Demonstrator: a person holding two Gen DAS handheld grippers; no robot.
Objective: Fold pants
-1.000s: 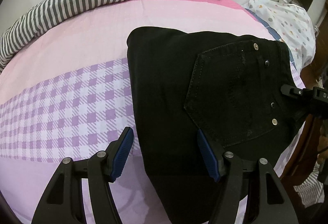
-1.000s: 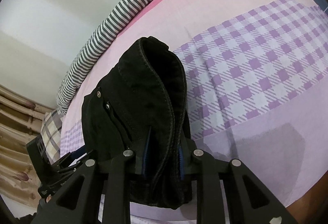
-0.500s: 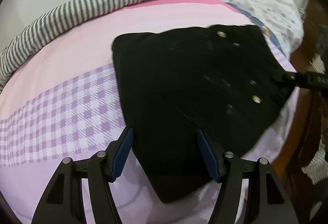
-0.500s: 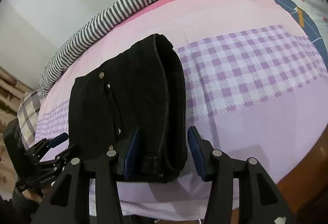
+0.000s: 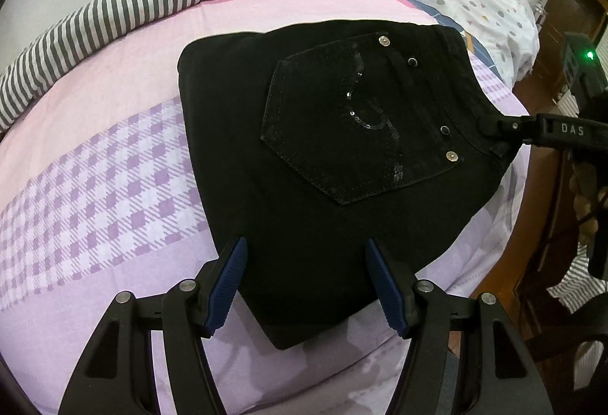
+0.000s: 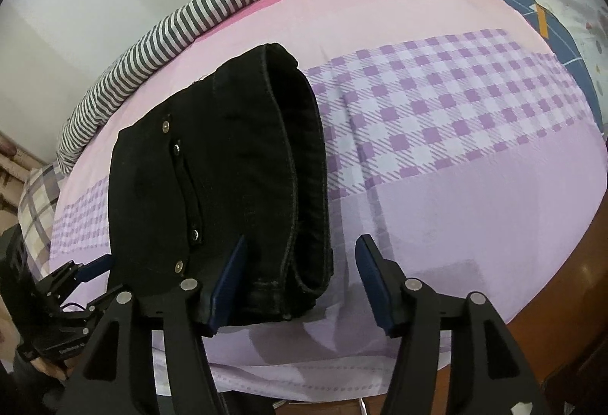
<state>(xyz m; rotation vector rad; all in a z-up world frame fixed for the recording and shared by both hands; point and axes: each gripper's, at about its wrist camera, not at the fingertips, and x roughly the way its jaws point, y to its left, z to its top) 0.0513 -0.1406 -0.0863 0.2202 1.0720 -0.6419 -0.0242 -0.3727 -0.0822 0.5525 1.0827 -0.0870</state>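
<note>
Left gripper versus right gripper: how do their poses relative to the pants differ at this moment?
The left gripper stands open over a corner of the folded black pants; the right gripper stands open at the waistband end, one pad against the denim. The left's pads show no contact. Both are open and grip nothing.

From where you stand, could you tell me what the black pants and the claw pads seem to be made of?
The black pants look like matte denim: visible topstitched seams, metal rivets and a glinting sequin pattern on the pocket. The thick folded waistband suggests a heavy weave. The left claw has blue pads with fine ribbing, probably rubber or soft plastic, on black arms that look like rigid plastic.
</note>
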